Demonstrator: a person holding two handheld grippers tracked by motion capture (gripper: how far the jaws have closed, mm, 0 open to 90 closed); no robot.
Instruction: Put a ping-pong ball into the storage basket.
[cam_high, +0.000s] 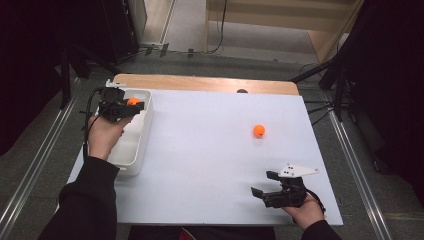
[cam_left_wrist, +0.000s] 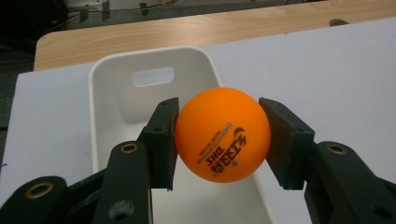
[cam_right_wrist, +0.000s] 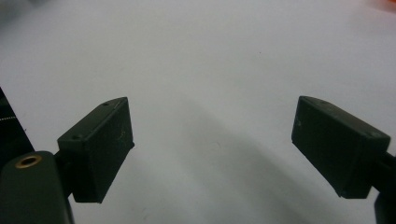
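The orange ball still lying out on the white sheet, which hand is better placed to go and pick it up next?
Right. The right gripper is open and empty, on the loose ball's side of the table. The left gripper is shut on another ball over the white bin.

You're working in a lab-style recording room: a white board (cam_high: 210, 165) covers the wooden table (cam_high: 200, 83), metal floor rails (cam_high: 30, 175) flank it, cables (cam_high: 220, 30) trail across grey carpet.
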